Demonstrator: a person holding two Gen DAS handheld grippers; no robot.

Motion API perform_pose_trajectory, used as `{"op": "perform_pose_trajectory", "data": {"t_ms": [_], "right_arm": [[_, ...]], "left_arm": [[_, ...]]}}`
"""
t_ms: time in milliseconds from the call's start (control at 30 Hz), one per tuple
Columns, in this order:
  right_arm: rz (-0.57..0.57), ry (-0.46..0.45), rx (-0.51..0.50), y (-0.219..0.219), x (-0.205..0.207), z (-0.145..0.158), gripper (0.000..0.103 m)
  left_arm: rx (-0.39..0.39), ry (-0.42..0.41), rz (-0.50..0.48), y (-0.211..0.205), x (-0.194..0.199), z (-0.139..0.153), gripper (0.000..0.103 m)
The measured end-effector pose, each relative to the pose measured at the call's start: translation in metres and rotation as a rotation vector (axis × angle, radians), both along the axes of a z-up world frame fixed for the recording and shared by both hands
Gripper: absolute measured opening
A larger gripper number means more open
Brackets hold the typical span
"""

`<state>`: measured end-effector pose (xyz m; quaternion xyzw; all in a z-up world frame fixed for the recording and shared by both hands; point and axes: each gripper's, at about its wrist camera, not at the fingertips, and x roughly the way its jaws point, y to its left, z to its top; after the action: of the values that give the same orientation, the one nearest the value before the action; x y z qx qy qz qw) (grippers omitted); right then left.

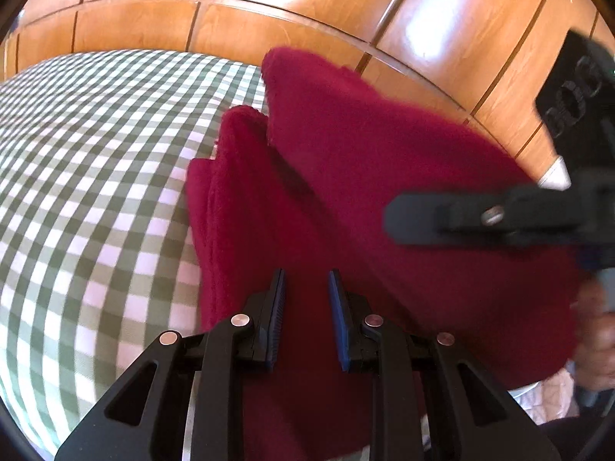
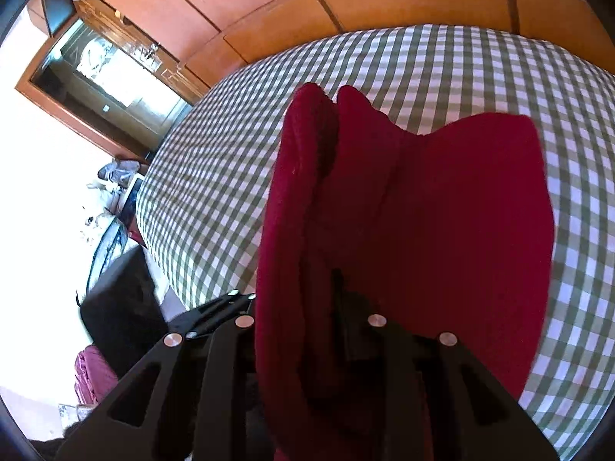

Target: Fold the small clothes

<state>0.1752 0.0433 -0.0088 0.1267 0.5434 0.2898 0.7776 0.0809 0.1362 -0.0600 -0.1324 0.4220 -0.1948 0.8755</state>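
A dark red fleece garment (image 1: pixel 365 146) is lifted over a bed with a green-and-white checked cover (image 1: pixel 96 173). My left gripper (image 1: pixel 307 307) is shut on a thick fold of it, and red cloth fills the gap between the blue pads (image 1: pixel 338 307). From the right, my right gripper (image 1: pixel 396 219) reaches in over the cloth. In the right wrist view the garment (image 2: pixel 442 211) drapes over my right gripper (image 2: pixel 307 307) and hides its fingertips. It hangs from there in folds above the bed cover (image 2: pixel 238 153).
Wooden wall panels (image 1: pixel 307 0) rise behind the bed. A person's hand (image 1: pixel 599 338) shows at the right edge. Past the bed's left side stand a dark bag or seat (image 2: pixel 119 307) and a wood-framed mirror (image 2: pixel 103 69) by a bright floor.
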Motion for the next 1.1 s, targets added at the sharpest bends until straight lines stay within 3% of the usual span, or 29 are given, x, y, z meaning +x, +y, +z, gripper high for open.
{"op": "perform_pose_trajectory", "data": {"t_ms": [100,167,333,433,567,667,767,800,933,967,1100], "right_arm": [[0.032,-0.014,-0.009,0.015,-0.004,-0.004,0.025],[0.051,-0.014,0.020,0.028,-0.005,-0.002,0.042],[0.104,-0.014,0.235,0.027,-0.017,0.011,0.049],[0.081,-0.078,0.266,0.000,-0.030,0.022,0.052],[-0.007,-0.150,0.151,-0.051,-0.051,0.021,0.053],[-0.062,-0.171,0.034,-0.087,-0.076,0.009,0.055],[-0.060,-0.182,-0.075,-0.110,-0.103,-0.005,0.060],[-0.048,-0.181,-0.098,-0.109,-0.112,-0.010,0.062],[0.003,-0.171,-0.132,-0.104,-0.133,-0.030,0.070],[0.020,-0.163,-0.127,-0.095,-0.135,-0.036,0.074],[0.070,-0.185,-0.173,-0.068,-0.135,-0.050,0.075]], "left_arm": [[-0.018,0.003,0.013,0.014,-0.009,0.006,0.022],[-0.030,0.007,0.026,0.023,-0.012,0.009,0.022],[-0.048,0.007,0.072,0.044,-0.024,0.022,0.022],[-0.086,0.018,0.091,0.054,-0.031,0.026,0.022],[-0.200,0.041,0.107,0.070,-0.040,0.035,0.030],[-0.291,0.035,0.090,0.073,-0.043,0.046,0.031],[-0.404,0.066,0.058,0.067,-0.045,0.056,0.054],[-0.424,0.066,0.046,0.063,-0.046,0.059,0.054],[-0.414,0.066,-0.037,0.036,-0.046,0.071,0.060],[-0.382,0.073,-0.050,0.025,-0.044,0.071,0.061],[-0.289,0.116,-0.069,-0.004,-0.030,0.063,0.061]]}}
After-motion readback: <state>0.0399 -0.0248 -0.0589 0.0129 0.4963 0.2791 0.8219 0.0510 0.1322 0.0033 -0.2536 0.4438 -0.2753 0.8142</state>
